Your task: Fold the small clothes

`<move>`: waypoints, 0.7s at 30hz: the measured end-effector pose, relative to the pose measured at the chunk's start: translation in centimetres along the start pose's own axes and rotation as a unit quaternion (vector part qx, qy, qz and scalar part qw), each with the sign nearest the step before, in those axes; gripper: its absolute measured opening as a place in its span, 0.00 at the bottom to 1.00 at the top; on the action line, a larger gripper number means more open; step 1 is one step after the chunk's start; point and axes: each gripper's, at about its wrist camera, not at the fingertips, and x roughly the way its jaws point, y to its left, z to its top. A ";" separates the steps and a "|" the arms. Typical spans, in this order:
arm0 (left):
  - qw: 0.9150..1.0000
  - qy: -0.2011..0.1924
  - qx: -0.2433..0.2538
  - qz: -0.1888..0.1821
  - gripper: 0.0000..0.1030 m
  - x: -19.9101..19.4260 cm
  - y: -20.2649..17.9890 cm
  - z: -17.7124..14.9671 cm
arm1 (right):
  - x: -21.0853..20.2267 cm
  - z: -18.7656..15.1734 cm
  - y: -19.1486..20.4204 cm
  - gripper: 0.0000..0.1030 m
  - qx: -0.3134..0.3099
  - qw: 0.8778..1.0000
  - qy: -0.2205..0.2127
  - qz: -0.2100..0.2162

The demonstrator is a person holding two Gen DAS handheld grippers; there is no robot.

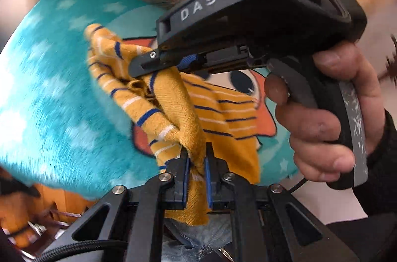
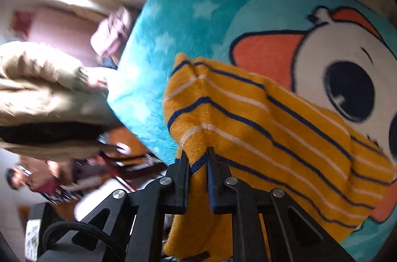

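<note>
A small mustard-yellow knit garment (image 1: 171,98) with navy and white stripes hangs bunched above a teal plush blanket (image 1: 49,93). My left gripper (image 1: 197,153) is shut on one edge of it. My right gripper (image 1: 148,63), held in a bare hand, is shut on another part of it, higher up. In the right wrist view the garment (image 2: 260,118) spreads out to the right from my right gripper (image 2: 197,158), which pinches its striped edge.
The teal blanket (image 2: 173,21) has white stars and a cartoon bird with an orange beak (image 2: 263,56). Denim cloth (image 1: 196,237) lies under the left gripper. A beige padded coat (image 2: 42,88) lies left of the blanket. Wooden floor and clutter lie beyond.
</note>
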 end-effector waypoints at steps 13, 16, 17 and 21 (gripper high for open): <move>0.967 0.104 0.232 -0.016 0.10 7.2 -13.9 2.0 | -10.3 -8.1 -13.5 0.11 0.163 0.957 -0.165 0.173; 0.953 0.149 0.263 -0.017 0.12 10.7 -15.4 0.9 | -10.2 -10.9 -17.9 0.12 0.209 0.941 -0.196 0.182; 0.949 0.161 0.269 -0.019 0.13 12.0 -15.7 0.5 | -10.0 -11.9 -19.4 0.12 0.225 0.934 -0.200 0.193; 0.936 0.227 0.266 -0.037 0.23 15.7 -15.9 -1.2 | -7.6 -15.0 -24.3 0.18 0.278 0.922 -0.205 0.173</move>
